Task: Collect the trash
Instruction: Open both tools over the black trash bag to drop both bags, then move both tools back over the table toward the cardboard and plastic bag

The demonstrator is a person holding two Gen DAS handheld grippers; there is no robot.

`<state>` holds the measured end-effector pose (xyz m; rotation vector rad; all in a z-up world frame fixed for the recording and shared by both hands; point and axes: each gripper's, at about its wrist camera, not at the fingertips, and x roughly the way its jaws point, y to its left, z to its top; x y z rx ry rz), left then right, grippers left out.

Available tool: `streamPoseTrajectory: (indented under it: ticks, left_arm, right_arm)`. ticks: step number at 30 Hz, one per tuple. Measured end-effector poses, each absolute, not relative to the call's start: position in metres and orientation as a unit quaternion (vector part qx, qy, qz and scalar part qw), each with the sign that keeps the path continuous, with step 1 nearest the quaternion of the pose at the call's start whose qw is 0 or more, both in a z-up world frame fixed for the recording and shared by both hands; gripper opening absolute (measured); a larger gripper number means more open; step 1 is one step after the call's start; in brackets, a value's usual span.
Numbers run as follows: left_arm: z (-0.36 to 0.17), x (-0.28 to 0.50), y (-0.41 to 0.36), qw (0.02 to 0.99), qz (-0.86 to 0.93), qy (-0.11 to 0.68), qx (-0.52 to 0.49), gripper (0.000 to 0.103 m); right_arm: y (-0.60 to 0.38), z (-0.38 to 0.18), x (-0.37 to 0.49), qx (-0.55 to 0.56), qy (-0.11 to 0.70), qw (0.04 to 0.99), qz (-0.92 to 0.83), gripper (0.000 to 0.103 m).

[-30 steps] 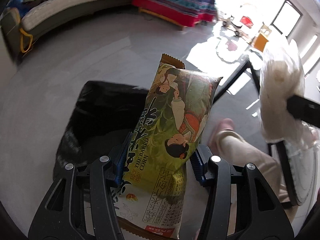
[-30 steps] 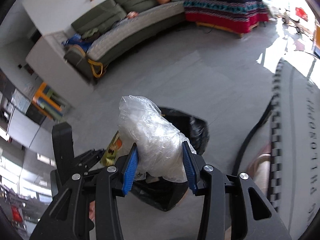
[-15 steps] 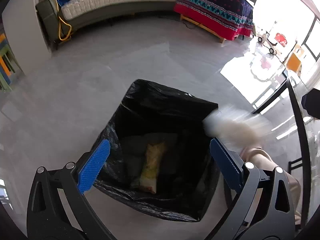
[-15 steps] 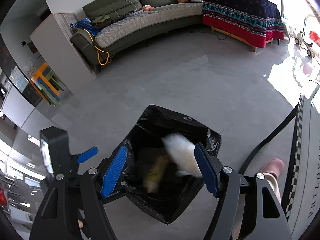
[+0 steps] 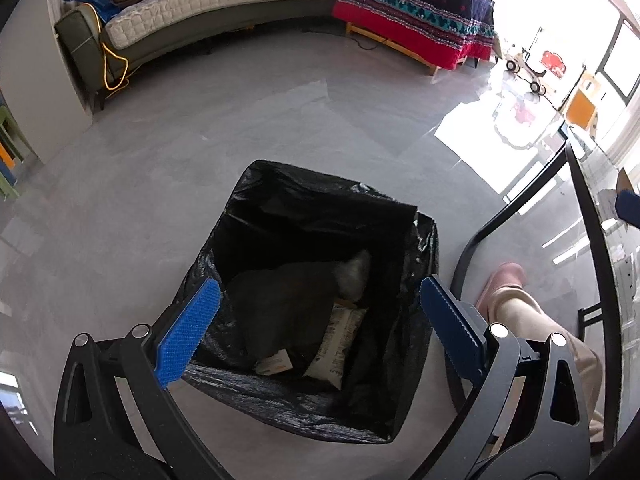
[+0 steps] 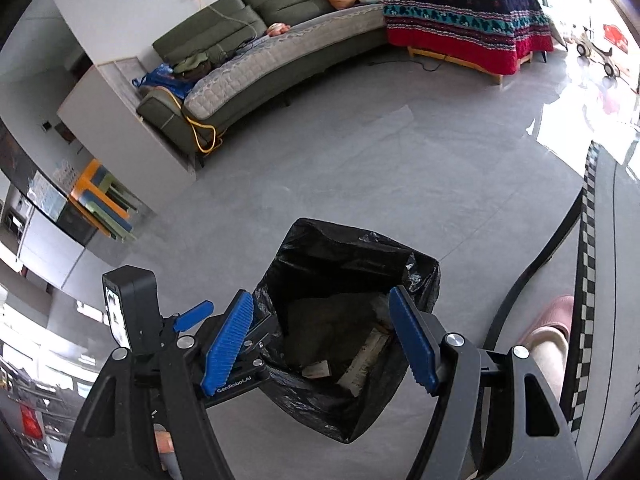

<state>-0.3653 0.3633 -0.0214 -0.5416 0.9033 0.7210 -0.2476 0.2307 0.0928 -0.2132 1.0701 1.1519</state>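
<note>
Grey floor (image 5: 168, 168) fills the living room, and both hands are held above a bin with a black bag (image 5: 320, 208) that stands on it. Between the fingers of the left gripper (image 5: 316, 320), which are spread very wide, nothing is held; only the open mouth of the bin is seen through the gap. The fingers of the right gripper (image 6: 320, 340) are also apart, though less wide, and nothing is pressed between them. Directly below both pairs of fingers, at the bottom of the bag, the trash is lying: a snack wrapper (image 5: 336, 352) with its long axis pointing away from the fingers, a small paper scrap (image 5: 274, 364) beside it, and a clear plastic bag (image 5: 354, 276) further in. A sofa (image 5: 200, 8) is seen at the far wall. At the right edge a counter (image 5: 600, 248) is seen, just beside the right hand, so it is judged that any more trash there would be reached first by that hand.
</note>
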Motion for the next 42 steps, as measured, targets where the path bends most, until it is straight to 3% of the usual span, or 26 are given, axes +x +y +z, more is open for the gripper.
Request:
streamPoseTrajectory:
  ticks: [15,42]
  left_arm:
    - [0.010,-0.300,0.306,0.841,0.255,0.415,-0.235,0.097]
    - [0.064,-0.091,0.148,0.885,0.057,0.445,-0.127,0.097]
  right_arm:
    - [0.157,0.110,-0.200,-0.041,0.473,0.741,0.475,0.071]
    - [-0.078,0.129,-0.030,0.027,0.474,0.840,0.262,0.071]
